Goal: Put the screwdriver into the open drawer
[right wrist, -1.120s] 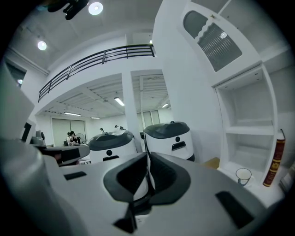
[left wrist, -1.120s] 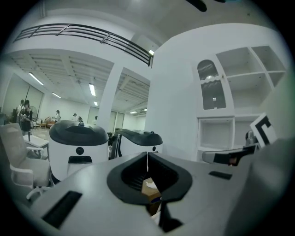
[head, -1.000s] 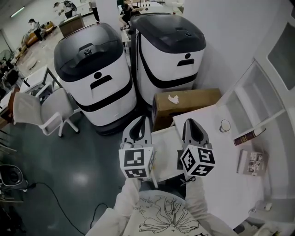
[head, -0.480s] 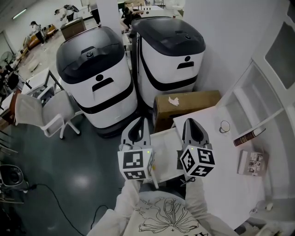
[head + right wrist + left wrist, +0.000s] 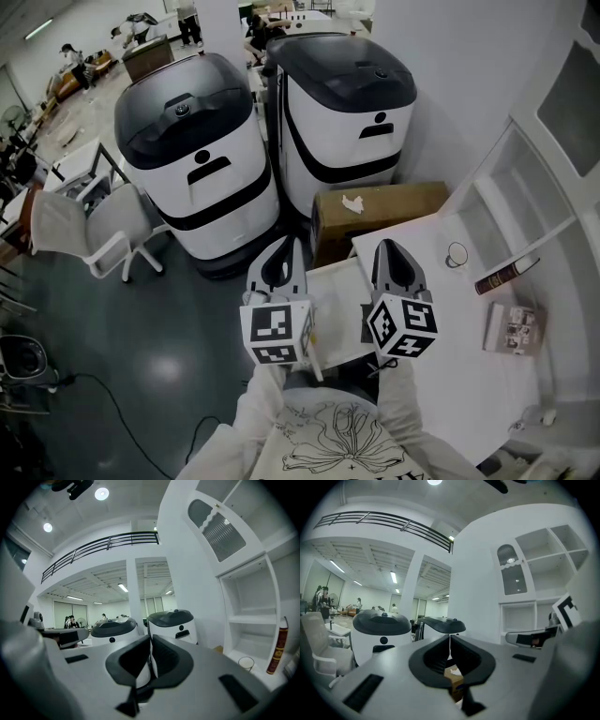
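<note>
I see no screwdriver in any view. My left gripper [image 5: 293,240] and right gripper [image 5: 382,246] are held side by side in front of the person's chest, both pointing away, roughly level. Both are shut with nothing between the jaws: in the left gripper view the left gripper's [image 5: 450,635] tips meet, and in the right gripper view so do the right gripper's [image 5: 150,637]. A white flat piece [image 5: 336,305] juts from the left side of the white table [image 5: 441,319] below and between the grippers; I cannot tell whether it is the open drawer.
Two big white-and-black machines [image 5: 202,159] [image 5: 342,103] stand ahead, with a cardboard box [image 5: 375,211] in front of them. On the table are a cup [image 5: 457,255], a brown tube [image 5: 506,276] and a packet [image 5: 511,330]. A white chair [image 5: 89,225] stands at the left; white shelves [image 5: 525,187] at the right.
</note>
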### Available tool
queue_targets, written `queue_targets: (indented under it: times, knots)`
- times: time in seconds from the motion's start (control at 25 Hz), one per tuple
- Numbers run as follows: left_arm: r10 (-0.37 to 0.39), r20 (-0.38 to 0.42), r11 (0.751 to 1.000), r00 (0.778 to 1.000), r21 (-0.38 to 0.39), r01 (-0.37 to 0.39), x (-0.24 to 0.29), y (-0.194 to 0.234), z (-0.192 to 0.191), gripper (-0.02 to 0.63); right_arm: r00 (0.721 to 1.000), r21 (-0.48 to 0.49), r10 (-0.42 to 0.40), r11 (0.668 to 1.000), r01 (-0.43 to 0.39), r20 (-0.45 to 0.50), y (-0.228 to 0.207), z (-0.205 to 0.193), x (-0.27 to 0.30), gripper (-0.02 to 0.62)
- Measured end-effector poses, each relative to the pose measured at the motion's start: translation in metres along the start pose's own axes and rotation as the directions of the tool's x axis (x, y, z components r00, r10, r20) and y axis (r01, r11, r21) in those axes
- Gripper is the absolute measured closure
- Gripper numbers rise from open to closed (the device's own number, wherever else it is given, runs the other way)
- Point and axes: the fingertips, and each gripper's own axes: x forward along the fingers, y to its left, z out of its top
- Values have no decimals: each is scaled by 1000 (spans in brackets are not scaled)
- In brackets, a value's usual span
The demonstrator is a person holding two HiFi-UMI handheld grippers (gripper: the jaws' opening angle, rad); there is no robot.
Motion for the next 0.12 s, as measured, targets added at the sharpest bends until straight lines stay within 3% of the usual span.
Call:
queue_targets:
  times: [0.12]
  knots:
    - [-1,0,1000,1000,1,1,0,-1,0,600,1000,-4,-1,1000,1,-1,-1,0,0,580]
